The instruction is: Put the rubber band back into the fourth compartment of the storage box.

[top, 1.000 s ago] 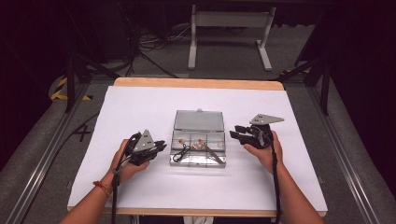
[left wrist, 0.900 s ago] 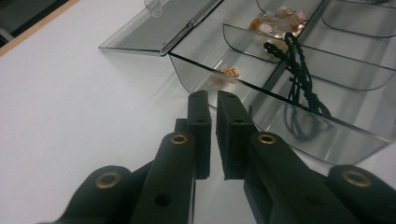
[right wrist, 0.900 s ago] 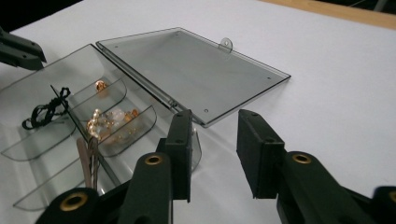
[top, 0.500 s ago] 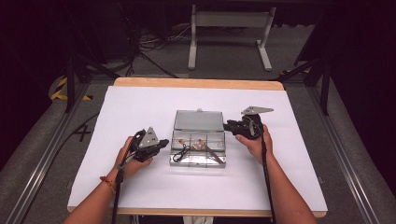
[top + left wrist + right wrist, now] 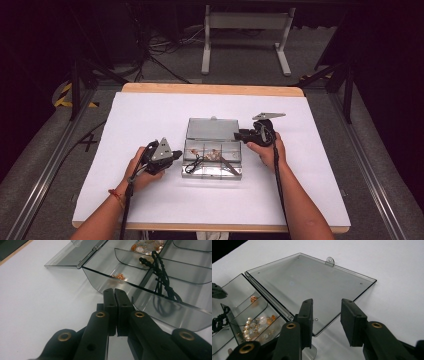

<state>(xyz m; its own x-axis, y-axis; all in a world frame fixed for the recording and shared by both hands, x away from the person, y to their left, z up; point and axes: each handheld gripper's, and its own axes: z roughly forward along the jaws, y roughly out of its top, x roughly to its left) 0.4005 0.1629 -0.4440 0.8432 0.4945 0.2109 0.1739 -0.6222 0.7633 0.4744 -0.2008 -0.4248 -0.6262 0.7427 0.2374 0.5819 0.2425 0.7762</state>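
A smoky clear compartment box (image 5: pixel 212 172) lies open mid-table, its lid (image 5: pixel 212 129) folded flat on the far side. It holds pale beads (image 5: pixel 147 246), small orange rings (image 5: pixel 118 276) and a black cord (image 5: pixel 162 280). My left gripper (image 5: pixel 179 155) rests by the box's left wall (image 5: pixel 105 280); its jaws (image 5: pixel 114 291) are shut with nothing between them. My right gripper (image 5: pixel 239 135) is at the lid's right edge. Its jaws (image 5: pixel 328 302) have just been opening and stand apart over the near corner of the lid (image 5: pixel 312 280), not pressing on it. More beads (image 5: pixel 257 325) lie in a compartment at the left of that view.
The box sits on a white sheet (image 5: pixel 150 115) that covers a wooden table, whose far edge (image 5: pixel 210 89) is bare wood. Behind the table stand a white metal frame (image 5: pixel 245 30) and cables on the floor (image 5: pixel 150 50).
My right hand has moved left, from off to the box's right up to the lid's right edge. The left hand has stayed where it was.
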